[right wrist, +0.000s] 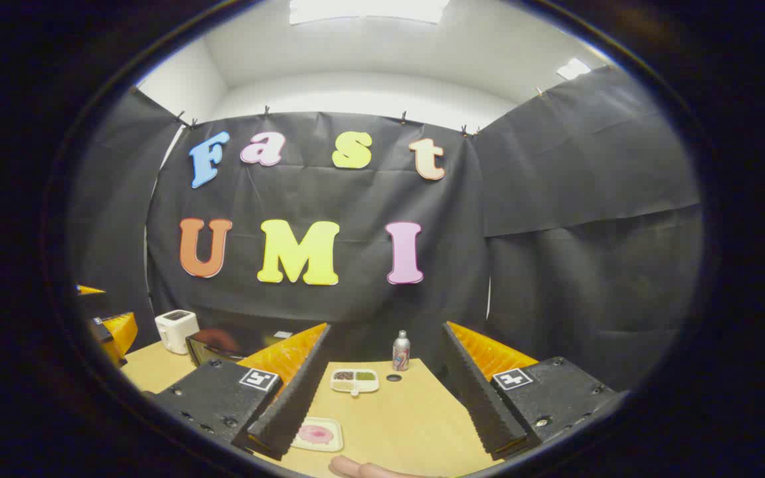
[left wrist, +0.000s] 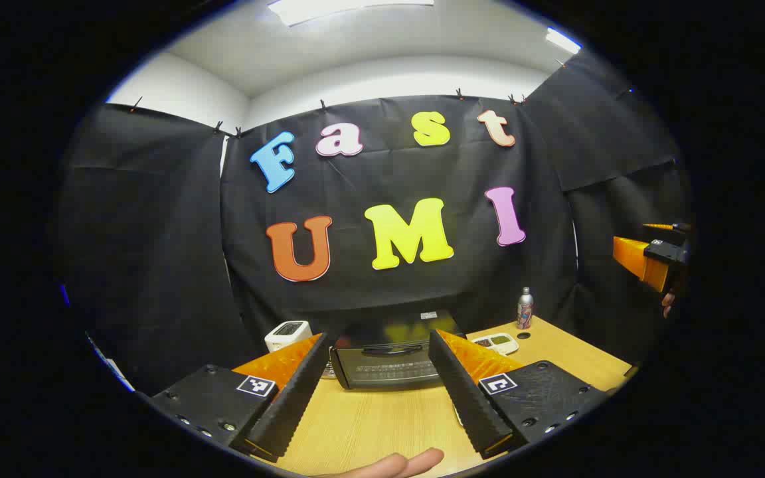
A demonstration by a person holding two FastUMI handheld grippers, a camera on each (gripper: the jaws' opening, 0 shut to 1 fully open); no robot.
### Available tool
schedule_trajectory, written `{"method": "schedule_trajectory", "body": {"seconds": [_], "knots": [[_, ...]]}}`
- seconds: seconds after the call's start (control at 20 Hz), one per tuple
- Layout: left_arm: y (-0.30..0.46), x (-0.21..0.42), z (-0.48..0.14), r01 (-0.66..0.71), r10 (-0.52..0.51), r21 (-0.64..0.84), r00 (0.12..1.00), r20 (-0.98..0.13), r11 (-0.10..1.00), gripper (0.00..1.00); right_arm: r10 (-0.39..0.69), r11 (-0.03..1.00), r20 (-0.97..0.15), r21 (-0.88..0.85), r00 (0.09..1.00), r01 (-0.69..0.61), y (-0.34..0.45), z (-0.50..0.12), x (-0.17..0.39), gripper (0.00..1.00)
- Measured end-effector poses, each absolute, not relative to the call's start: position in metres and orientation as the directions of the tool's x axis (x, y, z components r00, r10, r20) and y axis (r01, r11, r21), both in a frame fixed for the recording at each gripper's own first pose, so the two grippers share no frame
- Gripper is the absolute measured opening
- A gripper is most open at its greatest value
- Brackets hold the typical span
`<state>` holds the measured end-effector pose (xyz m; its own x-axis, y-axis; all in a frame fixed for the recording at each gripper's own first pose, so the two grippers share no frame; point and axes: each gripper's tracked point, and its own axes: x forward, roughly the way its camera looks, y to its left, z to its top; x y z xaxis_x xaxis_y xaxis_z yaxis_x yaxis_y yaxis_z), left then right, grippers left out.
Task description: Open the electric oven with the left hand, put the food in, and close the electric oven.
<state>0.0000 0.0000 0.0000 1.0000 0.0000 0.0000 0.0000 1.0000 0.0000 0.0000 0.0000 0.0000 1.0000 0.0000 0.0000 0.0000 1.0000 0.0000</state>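
— Oven (left wrist: 386, 362) sits shut at the back of the bench (left wrist: 369, 425), dead ahead of the left claw (left wrist: 377, 392), jaws apart and empty.

— Right claw (right wrist: 382, 398)?

— Apart too, food tray (right wrist: 317, 434) below it. Hook the door handle (left wrist: 392, 348) squarely, pull down slowly.

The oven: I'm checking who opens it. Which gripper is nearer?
Left. The left gripper points straight at the oven, which sits between its open fingers, farther along the table. The right gripper is off to the oven's right, aimed at the tray.
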Motion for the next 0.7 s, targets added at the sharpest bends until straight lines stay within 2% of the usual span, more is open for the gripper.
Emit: {"method": "schedule_trajectory", "body": {"seconds": [0.25,0.55,0.7], "knots": [[0.023,-0.024,0.026,-0.016,0.019,-0.037,0.998,0.066,0.999,0.95,-0.004,1.000,0.015,0.018,1.000,0.003,-0.005,0.011,-0.015,0.99],[0.040,-0.043,0.035,-0.051,0.054,-0.045,0.996,0.073,0.998,0.96,-0.028,0.999,0.034,0.046,0.999,0.026,-0.022,0.022,-0.024,0.99],[0.049,-0.044,0.034,-0.064,0.067,-0.064,0.996,0.056,0.996,0.96,-0.005,0.998,0.041,0.058,0.999,0.003,-0.021,0.023,-0.024,0.99]]}}
